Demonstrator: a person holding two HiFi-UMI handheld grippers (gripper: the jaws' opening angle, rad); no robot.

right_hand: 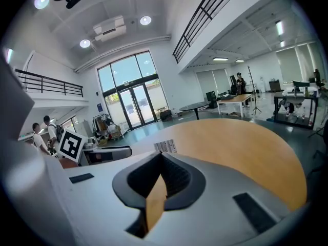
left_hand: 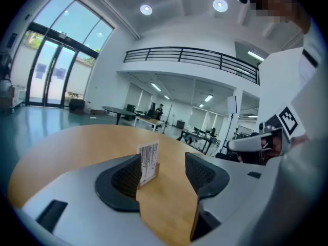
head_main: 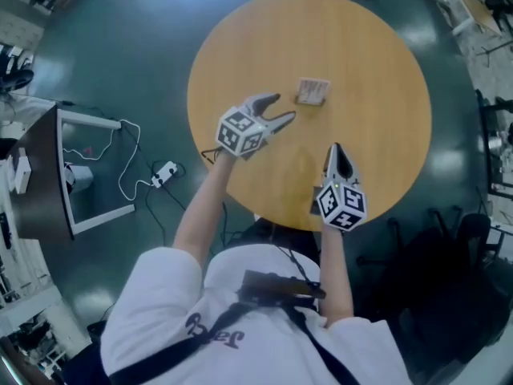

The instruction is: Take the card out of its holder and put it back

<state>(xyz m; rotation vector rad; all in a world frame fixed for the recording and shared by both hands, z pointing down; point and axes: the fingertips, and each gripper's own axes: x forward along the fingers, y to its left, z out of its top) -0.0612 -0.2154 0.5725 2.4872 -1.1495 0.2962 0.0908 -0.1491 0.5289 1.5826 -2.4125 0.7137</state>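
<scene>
A white card with a barcode [head_main: 311,91] stands upright in its small wooden holder [head_main: 309,101] on the round wooden table [head_main: 377,70]. My left gripper [head_main: 282,108] hovers just short of it, jaws wide open and empty. In the left gripper view the card [left_hand: 148,162] sits beyond the left pad [left_hand: 128,174], touching neither pad, and the holder [left_hand: 157,171] shows at its foot. My right gripper [head_main: 335,149] is nearer the table's front edge, jaws shut with nothing between them. In the right gripper view only the card's top [right_hand: 165,146] peeks over the shut jaws [right_hand: 161,159].
A cable and power strip [head_main: 164,172] lie on the dark floor left of the table, beside a white-framed unit [head_main: 88,175]. Dark chairs [head_main: 461,239] stand at the right. More tables and people are far off in the hall.
</scene>
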